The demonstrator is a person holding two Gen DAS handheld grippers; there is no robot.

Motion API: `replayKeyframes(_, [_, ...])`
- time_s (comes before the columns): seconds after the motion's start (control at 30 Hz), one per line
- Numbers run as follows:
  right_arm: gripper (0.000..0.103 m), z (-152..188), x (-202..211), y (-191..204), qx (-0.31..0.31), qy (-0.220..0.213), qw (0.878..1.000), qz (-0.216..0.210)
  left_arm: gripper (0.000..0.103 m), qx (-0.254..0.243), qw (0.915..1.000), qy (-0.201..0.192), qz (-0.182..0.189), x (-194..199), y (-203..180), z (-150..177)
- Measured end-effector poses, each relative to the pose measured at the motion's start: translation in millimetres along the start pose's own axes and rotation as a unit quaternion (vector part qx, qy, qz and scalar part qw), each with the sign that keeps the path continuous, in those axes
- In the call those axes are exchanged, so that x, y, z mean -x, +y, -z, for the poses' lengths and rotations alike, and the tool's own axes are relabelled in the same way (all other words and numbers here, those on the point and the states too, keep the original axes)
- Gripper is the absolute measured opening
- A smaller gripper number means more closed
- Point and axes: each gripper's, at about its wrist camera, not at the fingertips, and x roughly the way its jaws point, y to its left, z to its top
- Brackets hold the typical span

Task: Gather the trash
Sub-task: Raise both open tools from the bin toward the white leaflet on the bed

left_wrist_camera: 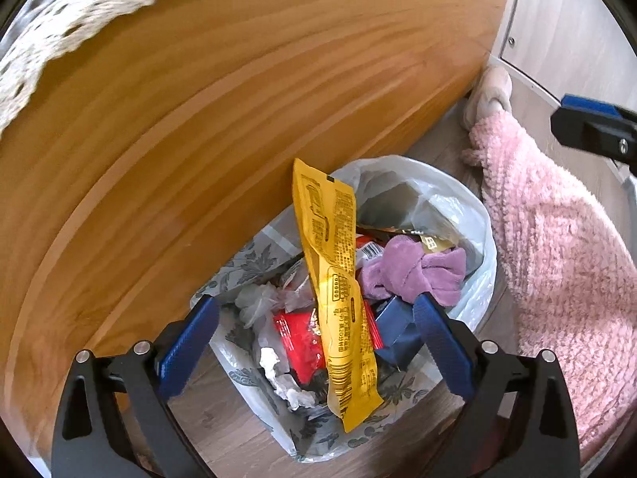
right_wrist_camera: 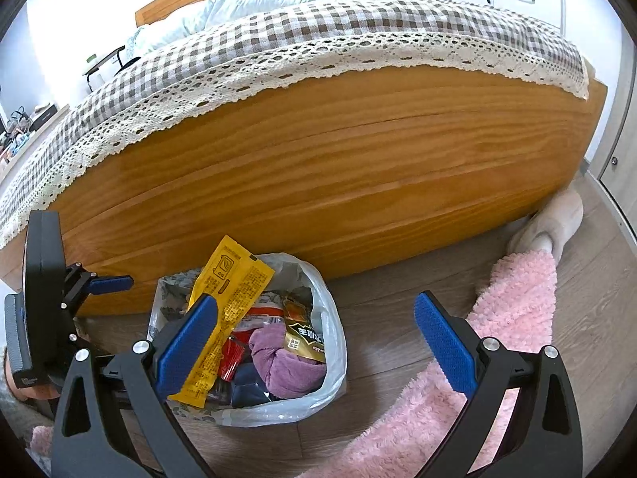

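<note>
A small bin lined with a pale plastic bag (left_wrist_camera: 473, 215) stands on the wood floor, close against the wooden side of a bed (right_wrist_camera: 318, 151). The bin is nearly full. A long yellow wrapper (left_wrist_camera: 338, 290) stands tilted out of the bin, above a red packet (left_wrist_camera: 298, 342), crumpled clear film, a knotted purple cloth (left_wrist_camera: 414, 271) and a dark blue box.

The left tool (left_wrist_camera: 318, 338) hangs above the bin with its jaws wide, holding nothing. The right tool (right_wrist_camera: 314, 342) is just beside the bin, also wide and empty.

The wrapper looks light, thin, crinkly and slick; it would likely bend if pinched at its tip, so mid-length is the better hold. The bag looks soft and floppy; its rolled rim is the place to gather it.

The bin's own walls, its bottom and the lower trash are hidden. A person's leg in fluffy pink fabric (right_wrist_camera: 513, 306) lies beside the bin; the small print is unreadable.
</note>
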Motion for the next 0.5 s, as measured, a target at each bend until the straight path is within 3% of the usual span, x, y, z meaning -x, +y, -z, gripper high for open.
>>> replayKeyframes(0.2, [0.095, -5.3, 6.2, 3.2, 0.007, -0.014, 1.000, 0.006, 0.095, 0.033, 0.9981, -0.051, -0.010, 34.6, 9.9, -3.2])
replayKeyframes(0.5, [0.095, -42.9, 45.8, 3.4, 0.016, -0.112, 0.993, 0.016, 0.095, 0.084, 0.9847, -0.152, 0.010, 106.1, 24.1, -38.6])
